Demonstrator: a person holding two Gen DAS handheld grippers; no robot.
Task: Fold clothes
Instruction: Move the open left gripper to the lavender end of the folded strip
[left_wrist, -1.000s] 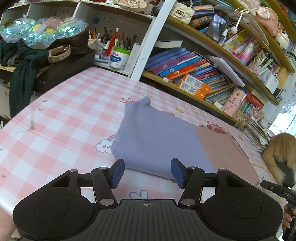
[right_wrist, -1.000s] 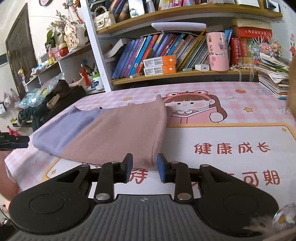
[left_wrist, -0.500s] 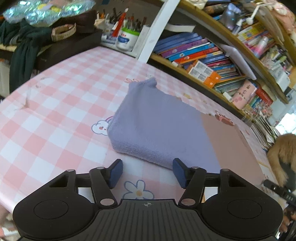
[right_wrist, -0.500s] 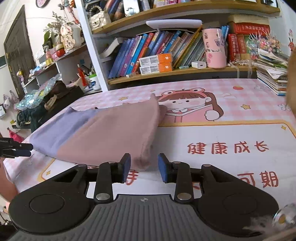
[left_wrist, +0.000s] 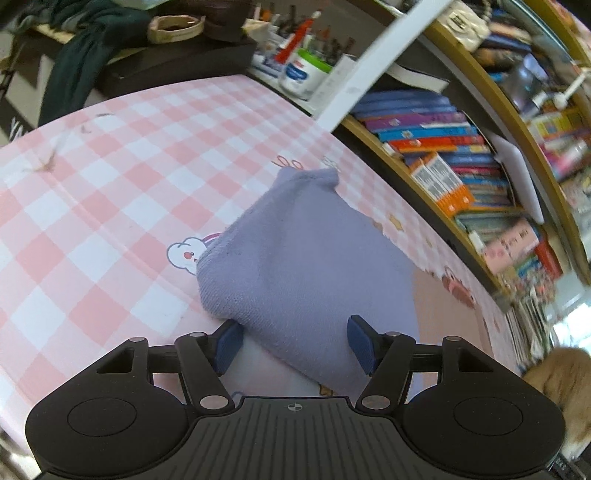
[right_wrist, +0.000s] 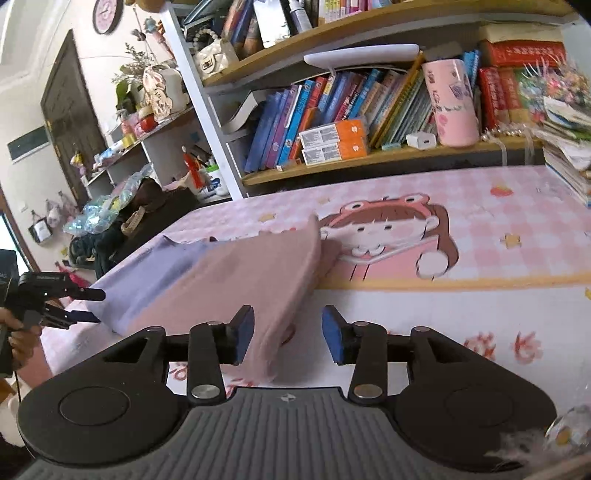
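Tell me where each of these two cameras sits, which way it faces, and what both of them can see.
Left wrist: sits on the left gripper, looks down over the lavender end of the folded cloth toward the bookshelf; its own open jaws straddle the cloth's near corner.
Right wrist: sits on the right gripper, looks across the cloth's pink end toward the bookshelf; its jaws are opening around the near edge, and a hand holding the left gripper shows at left.
Shared: cloth, checked tablecloth, bookshelf.

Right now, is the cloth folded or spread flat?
Folded: the cloth lies as a thick pad with a rounded doubled edge, layered at its pink end.
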